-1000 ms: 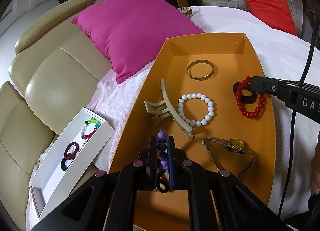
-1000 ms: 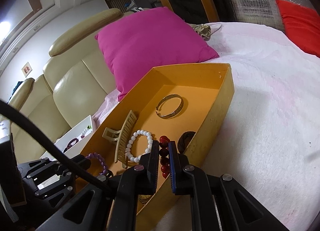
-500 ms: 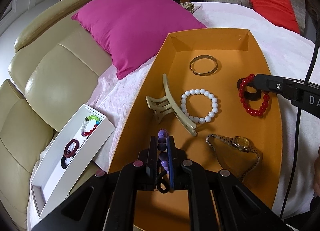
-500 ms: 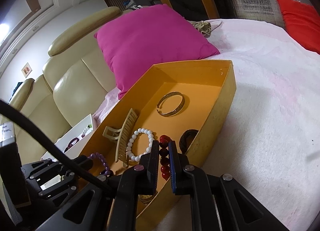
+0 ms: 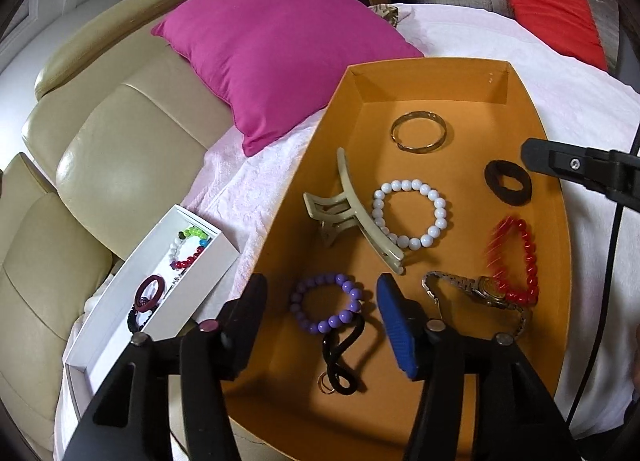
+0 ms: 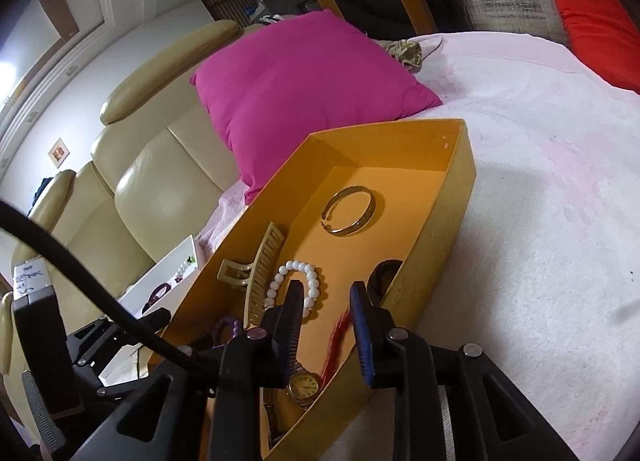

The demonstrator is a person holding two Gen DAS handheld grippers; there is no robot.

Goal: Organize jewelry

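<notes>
An orange tray point(image 5: 532, 109) on the bed holds the jewelry. My left gripper point(image 5: 320, 301) is open over its near end, and the purple bead bracelet point(image 5: 326, 303) lies between the fingers beside a black hair tie point(image 5: 342, 357). My right gripper point(image 6: 326, 301) is open above the tray's right side point(image 6: 432, 229). The red bead bracelet point(image 5: 516, 257), blurred with motion, lies over the gold watch point(image 5: 486, 289) and shows as a red blur point(image 6: 336, 341) in the right wrist view. A white bead bracelet point(image 5: 410, 213), beige claw clip point(image 5: 356, 209), gold bangle point(image 5: 418, 131) and black scrunchie point(image 5: 508, 183) also lie in the tray.
A white box point(image 5: 116, 301) with several bracelets sits left of the tray on the beige sofa point(image 5: 120, 165). A magenta pillow point(image 5: 276, 45) lies behind the tray. A red cushion point(image 5: 556, 17) lies far right on the white bedspread point(image 6: 540, 221).
Both grippers have opened. The purple bracelet left the left gripper and the red bracelet left the right one; both are now in the tray, the red one still moving.
</notes>
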